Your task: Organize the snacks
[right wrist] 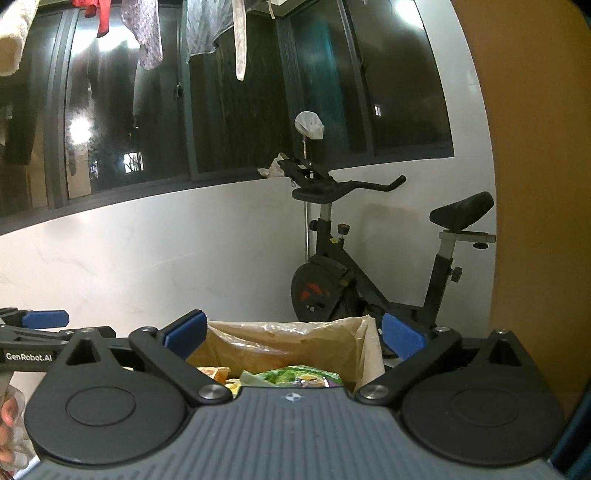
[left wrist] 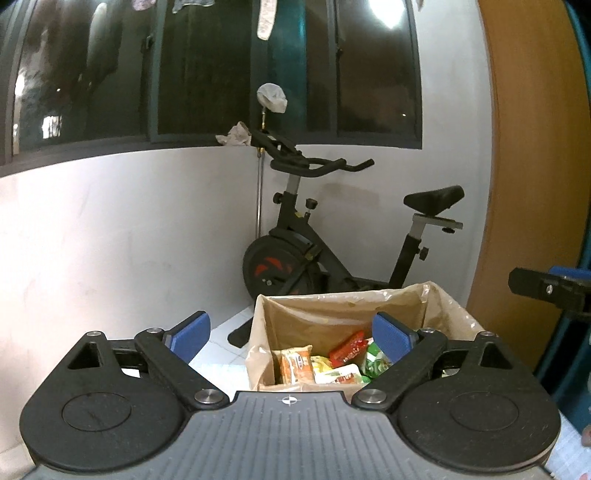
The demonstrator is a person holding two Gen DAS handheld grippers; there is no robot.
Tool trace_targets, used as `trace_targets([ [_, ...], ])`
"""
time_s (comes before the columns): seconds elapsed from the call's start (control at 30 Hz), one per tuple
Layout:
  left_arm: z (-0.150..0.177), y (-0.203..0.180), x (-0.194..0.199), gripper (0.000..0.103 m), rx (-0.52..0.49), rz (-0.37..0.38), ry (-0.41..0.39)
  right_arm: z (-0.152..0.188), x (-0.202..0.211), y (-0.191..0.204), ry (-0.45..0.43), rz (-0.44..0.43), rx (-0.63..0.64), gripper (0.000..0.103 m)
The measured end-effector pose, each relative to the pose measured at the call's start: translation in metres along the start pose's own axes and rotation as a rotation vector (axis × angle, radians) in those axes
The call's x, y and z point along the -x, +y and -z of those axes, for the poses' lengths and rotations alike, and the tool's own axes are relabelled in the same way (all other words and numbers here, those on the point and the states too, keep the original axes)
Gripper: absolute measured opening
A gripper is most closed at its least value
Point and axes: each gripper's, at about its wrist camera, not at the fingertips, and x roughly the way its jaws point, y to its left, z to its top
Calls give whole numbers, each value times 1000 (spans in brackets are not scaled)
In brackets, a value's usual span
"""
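A brown cardboard box [left wrist: 332, 308] lined with clear plastic stands on the floor below both grippers. Inside lie several snack packets: a red one [left wrist: 347, 349], an orange one [left wrist: 297, 363] and a green one [left wrist: 375, 363]. My left gripper [left wrist: 291, 332] hovers above the near side of the box, open, with nothing between its blue pads. In the right wrist view the same box [right wrist: 295, 341] shows a green packet [right wrist: 291, 376] on top. My right gripper [right wrist: 293, 332] is open and empty above it. Each gripper shows at the edge of the other's view: right gripper [left wrist: 550, 288], left gripper [right wrist: 44, 319].
A black exercise bike [left wrist: 303, 258] stands behind the box against the white wall, under dark windows. A wooden door panel [left wrist: 528, 184] rises on the right. Clothes [right wrist: 147, 33] hang overhead. White tiled floor [left wrist: 225, 332] shows left of the box.
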Motion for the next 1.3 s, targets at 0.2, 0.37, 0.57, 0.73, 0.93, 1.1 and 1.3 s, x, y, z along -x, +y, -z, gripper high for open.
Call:
trace_targets([
  [0.2,1,0,18,96,4,-28,3,1,15,7,2,7,-3,103],
  [0.37,0,3,22,96,23,-31,-1,-1,18,9,16,11,3,103],
  [0.57,0,3,19,96,38,-36,6,-2,20,10,15,10,-1,103],
  [0.73,0,2,18,96,39,-43,8,-1,20,10,23,14,4,103],
  [0.93,0,1,16,96,39,-45,11,-2,20,10,28,13,9,103],
  [1.1,0,0,17,96,37,-48,9,-1,20,10,30,11,8,103],
  [1.3,2,1,18,96,30,-53,8,0,19,11,36,8,11,103],
])
